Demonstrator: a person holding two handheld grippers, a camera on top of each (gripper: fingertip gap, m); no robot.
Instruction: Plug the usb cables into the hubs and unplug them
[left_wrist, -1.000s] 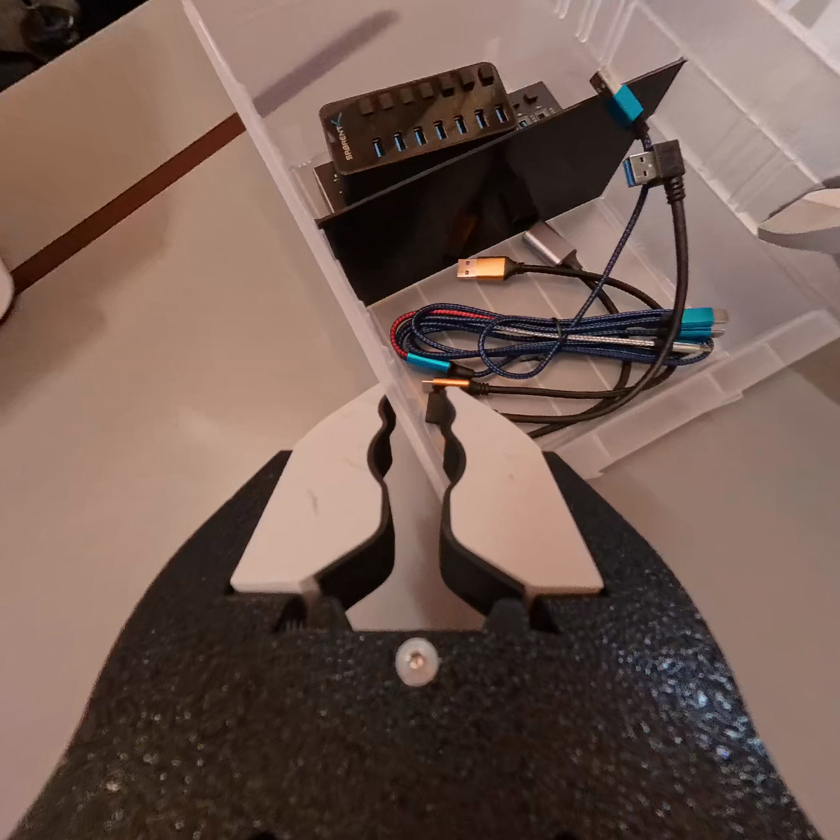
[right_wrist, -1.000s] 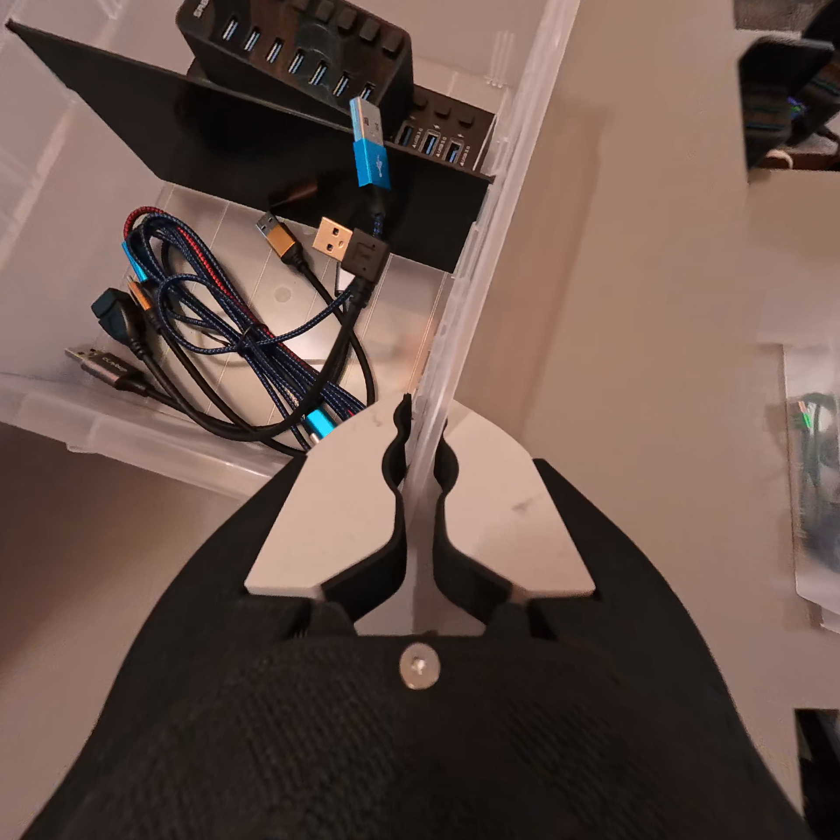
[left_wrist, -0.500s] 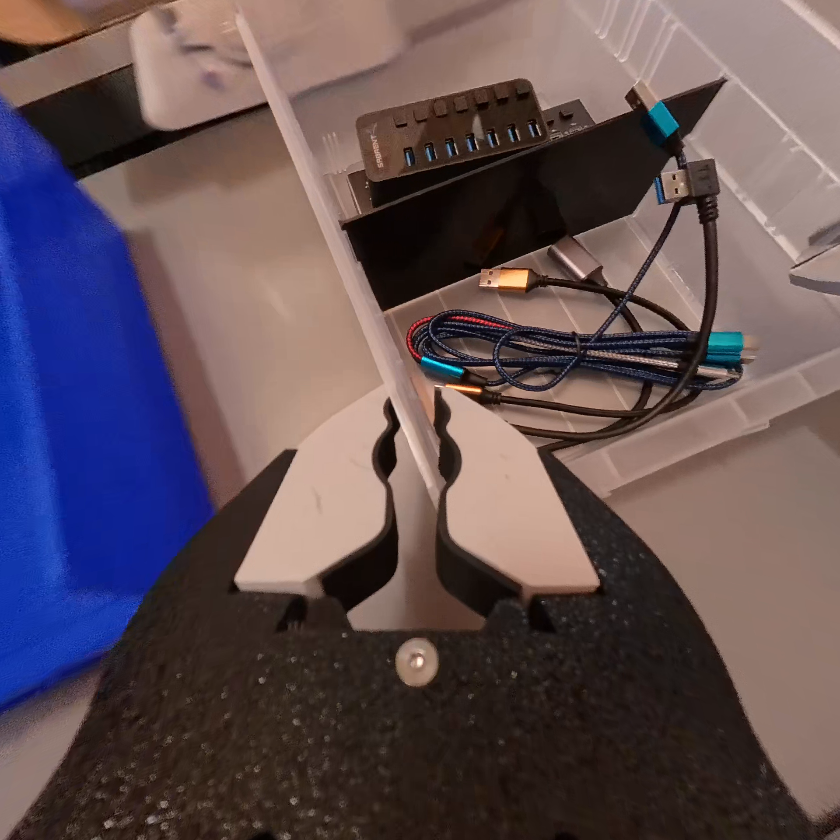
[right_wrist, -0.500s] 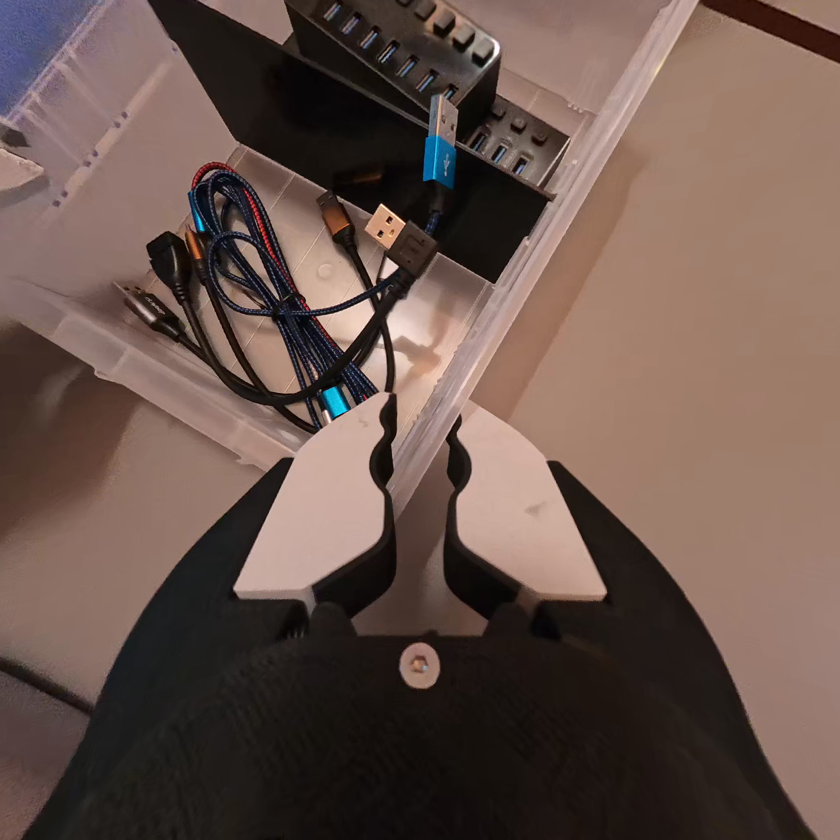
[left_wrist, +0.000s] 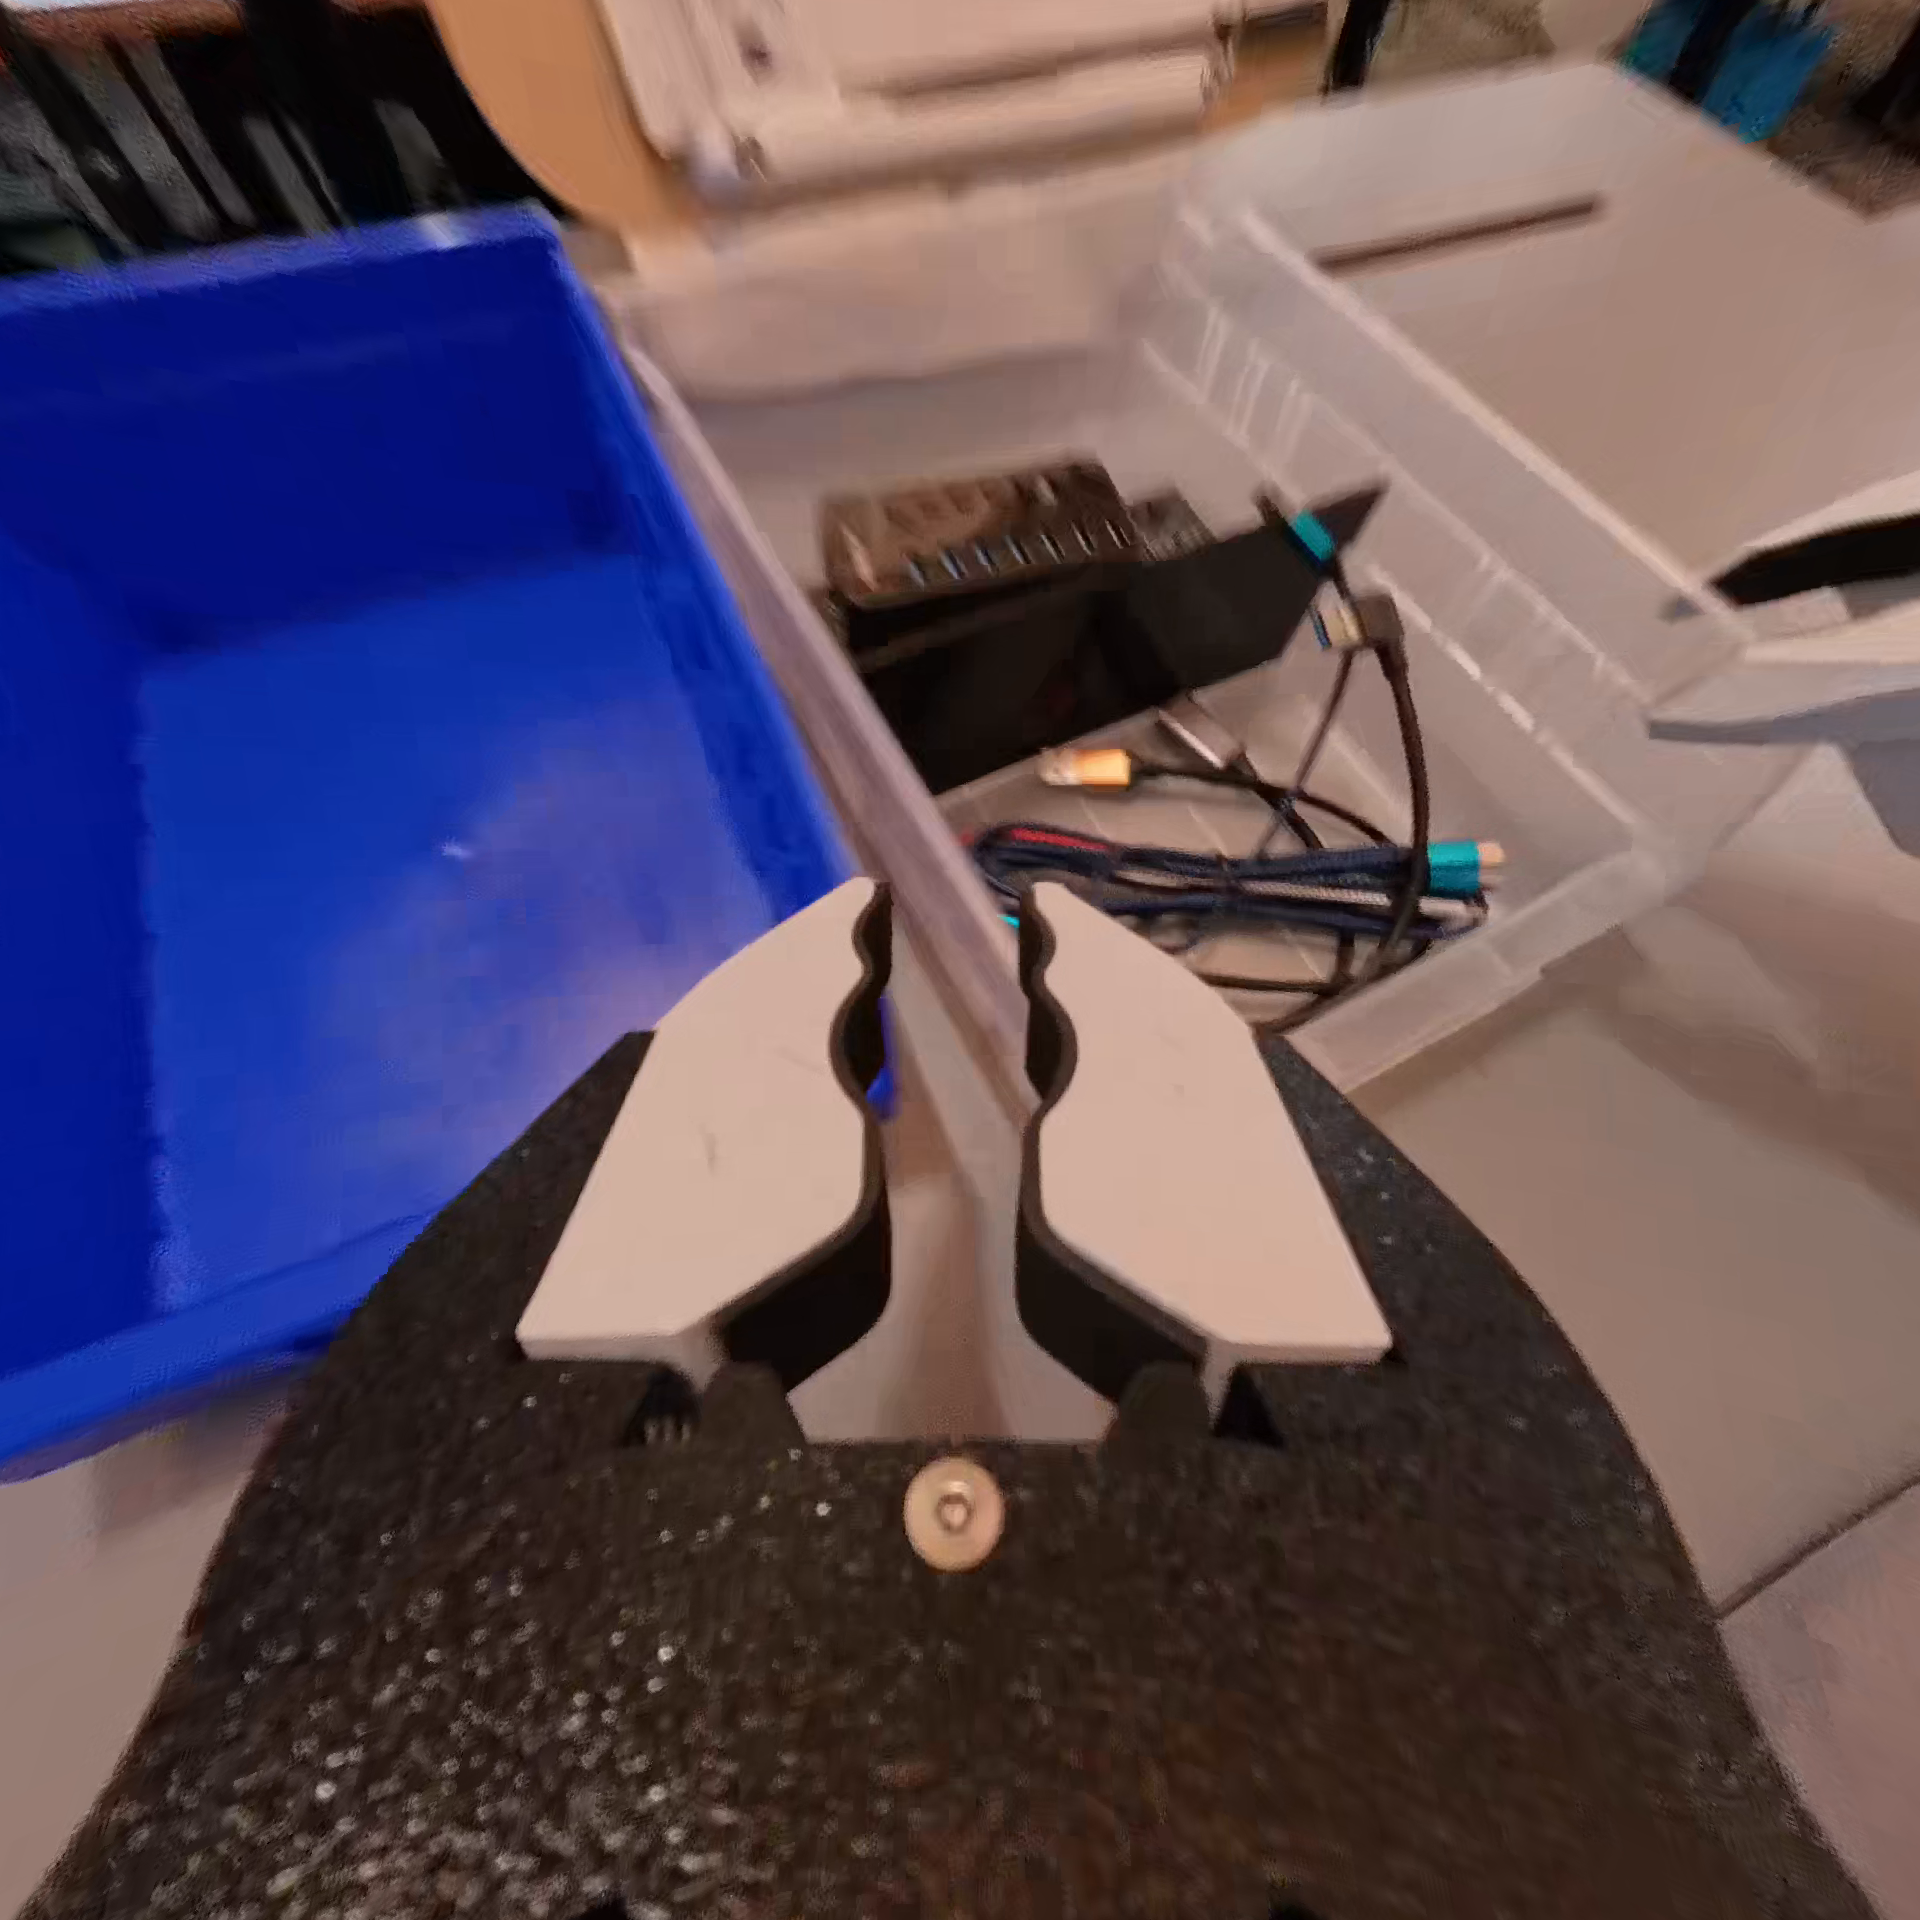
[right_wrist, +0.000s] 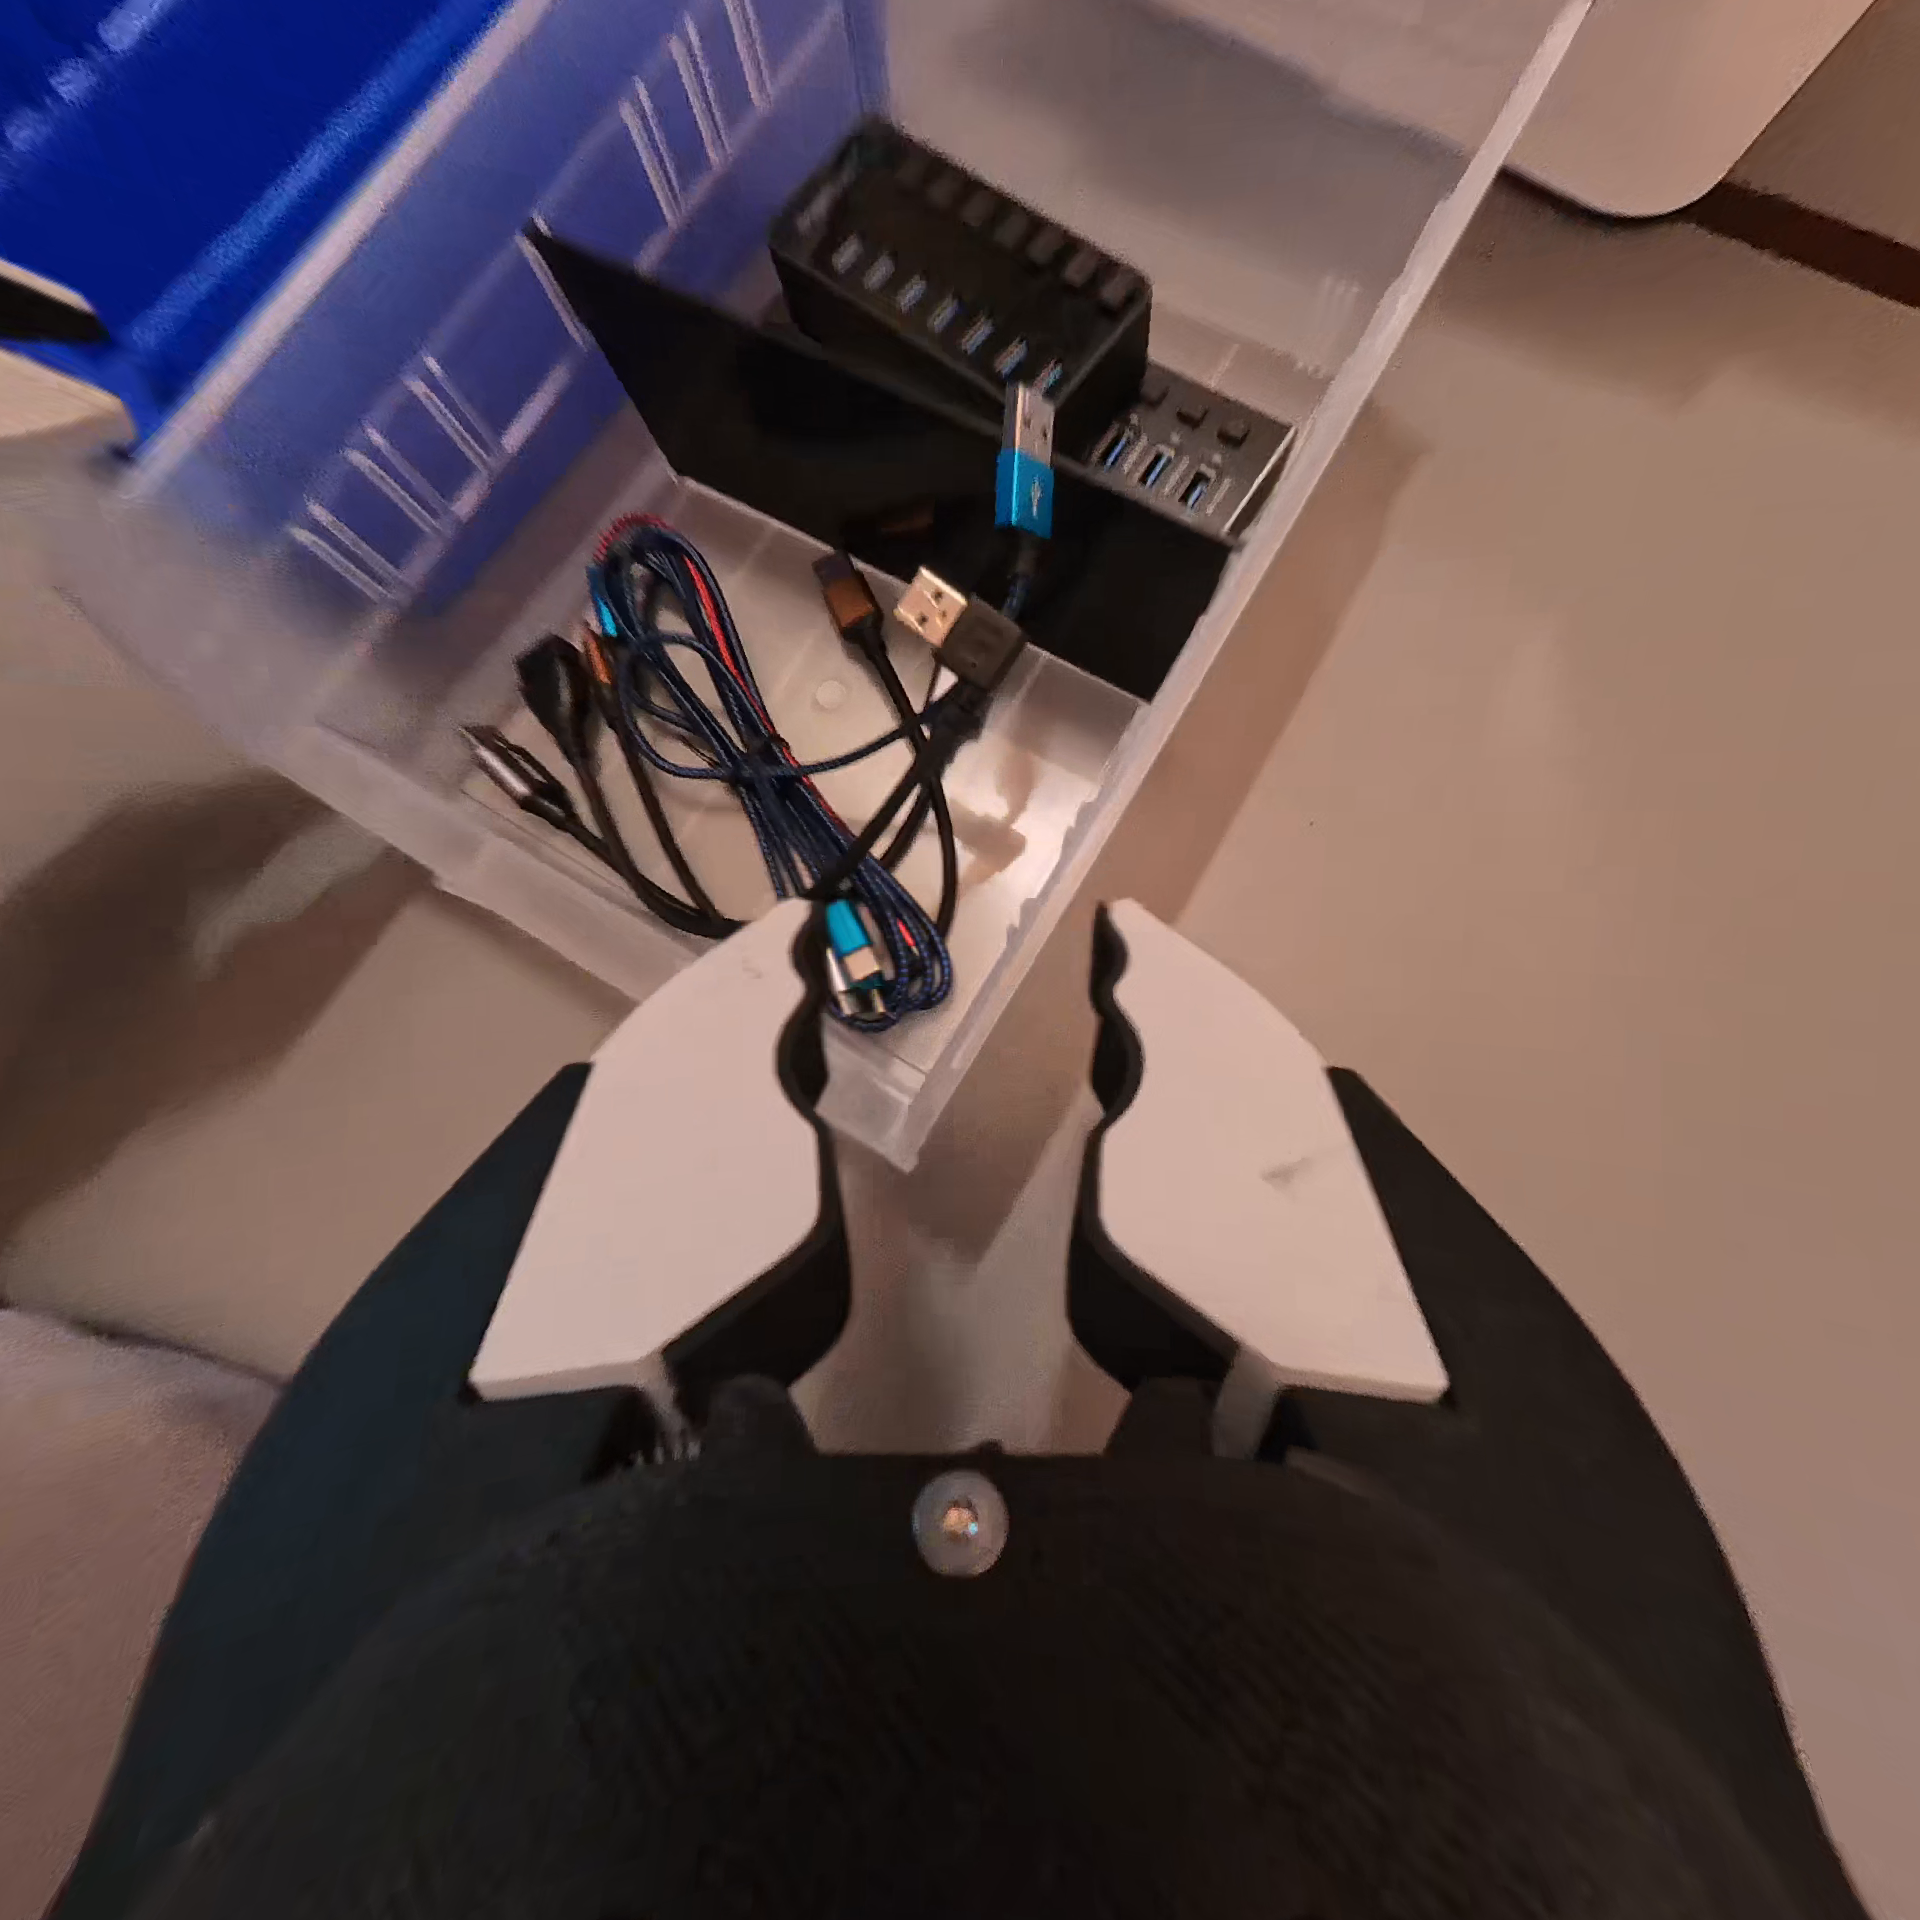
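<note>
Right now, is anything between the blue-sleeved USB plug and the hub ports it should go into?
Nothing visible blocks it. The blue-sleeved plug stands up above the black divider, its metal tip just short of the upper hub. The right gripper is open, straddling the clear bin's wall, its inner finger inside the bin.

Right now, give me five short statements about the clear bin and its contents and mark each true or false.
1. The right hand-held gripper stands open. True.
2. The blue-sleeved USB plug sits in a hub port. False: it is unplugged.
3. A blue bin stands beside the clear bin. True.
4. The cables lie outside the clear bin. False: they lie inside.
5. A black divider separates the hub from the cables. True.
</note>
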